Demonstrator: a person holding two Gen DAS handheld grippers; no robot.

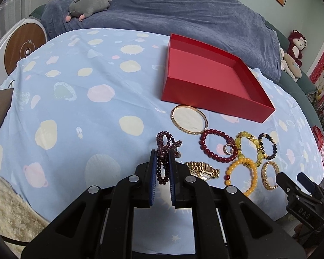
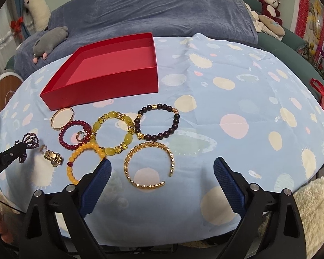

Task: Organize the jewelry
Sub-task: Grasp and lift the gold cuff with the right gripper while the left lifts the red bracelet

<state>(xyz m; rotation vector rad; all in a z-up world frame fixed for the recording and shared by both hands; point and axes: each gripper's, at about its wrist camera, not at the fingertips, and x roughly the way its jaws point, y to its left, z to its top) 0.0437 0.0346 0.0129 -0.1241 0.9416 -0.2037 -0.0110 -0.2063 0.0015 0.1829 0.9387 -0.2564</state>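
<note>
My left gripper (image 1: 163, 154) is shut on a dark purple bead strand (image 1: 165, 149), held above the cloth; it also shows in the right wrist view (image 2: 29, 141). The open red box (image 1: 213, 75) (image 2: 110, 64) is empty. On the cloth lie a thin gold bangle (image 1: 190, 118), a dark red bead bracelet (image 1: 218, 147), a yellow crystal bracelet (image 2: 112, 132), a dark bead bracelet (image 2: 157, 122), an orange bead bracelet (image 2: 82, 159), a gold open cuff (image 2: 150, 165) and a gold watch (image 1: 203, 169). My right gripper (image 2: 162, 166) is open, just before the cuff.
A blue patterned cloth (image 1: 86, 108) covers the table. A small ring (image 2: 80, 135) lies inside the red bracelet, another ring (image 2: 43, 147) by the watch. A blue-covered sofa (image 2: 151, 8) with plush toys stands behind. A fluffy rug (image 2: 313, 205) lies at the right.
</note>
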